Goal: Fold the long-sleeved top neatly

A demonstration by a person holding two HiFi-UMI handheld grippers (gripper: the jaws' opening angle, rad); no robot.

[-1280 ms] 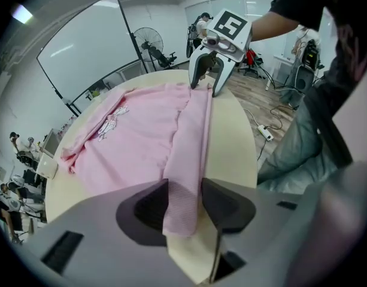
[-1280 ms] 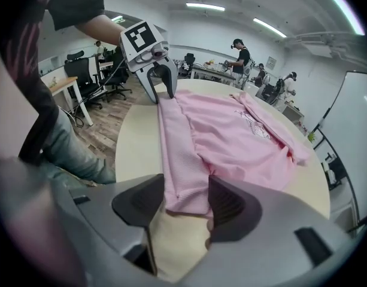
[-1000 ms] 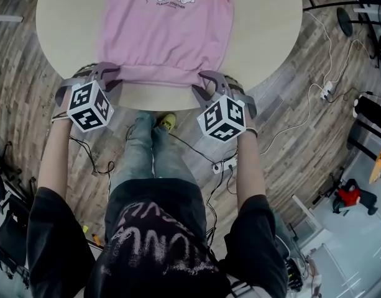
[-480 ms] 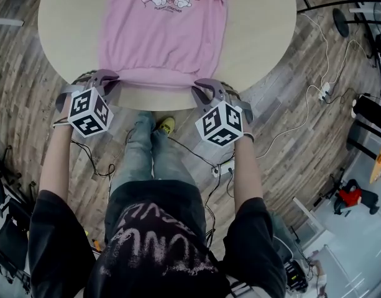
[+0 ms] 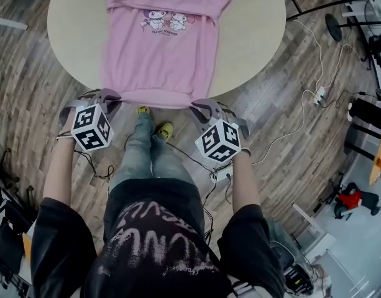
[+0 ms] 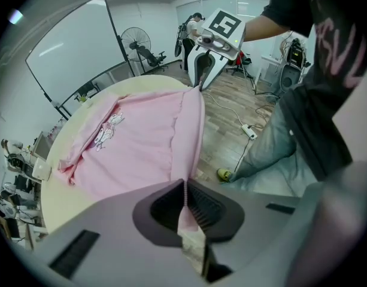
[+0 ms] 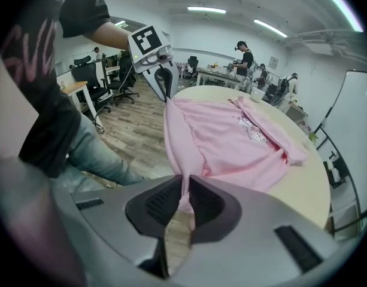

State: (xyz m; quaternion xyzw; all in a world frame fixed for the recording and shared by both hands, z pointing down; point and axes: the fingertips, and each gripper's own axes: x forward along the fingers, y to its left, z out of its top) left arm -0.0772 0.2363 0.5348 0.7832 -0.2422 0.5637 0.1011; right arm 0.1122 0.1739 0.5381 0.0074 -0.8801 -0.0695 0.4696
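A pink long-sleeved top (image 5: 160, 48) with a cartoon print lies face up on the round beige table (image 5: 252, 36), sleeves folded in. Its hem (image 5: 154, 97) is stretched taut just past the table's near edge. My left gripper (image 5: 109, 98) pinches the hem's left corner and my right gripper (image 5: 200, 107) the right corner. Both sets of jaws have just been closing, with pink cloth between them. In the left gripper view the pads (image 6: 198, 203) clamp a thin fold of hem; the right gripper view shows the same (image 7: 184, 184).
Below the hem are the person's legs and yellow shoes (image 5: 165, 129) on the wooden floor. Cables and a power strip (image 5: 319, 93) lie to the right. A fan (image 6: 135, 43) and whiteboard stand beyond the table; people and desks (image 7: 246, 61) are at the back.
Both grippers have drawn back toward the person with the hem in them. The top has slid along the table, and its hem now sits past the near edge.
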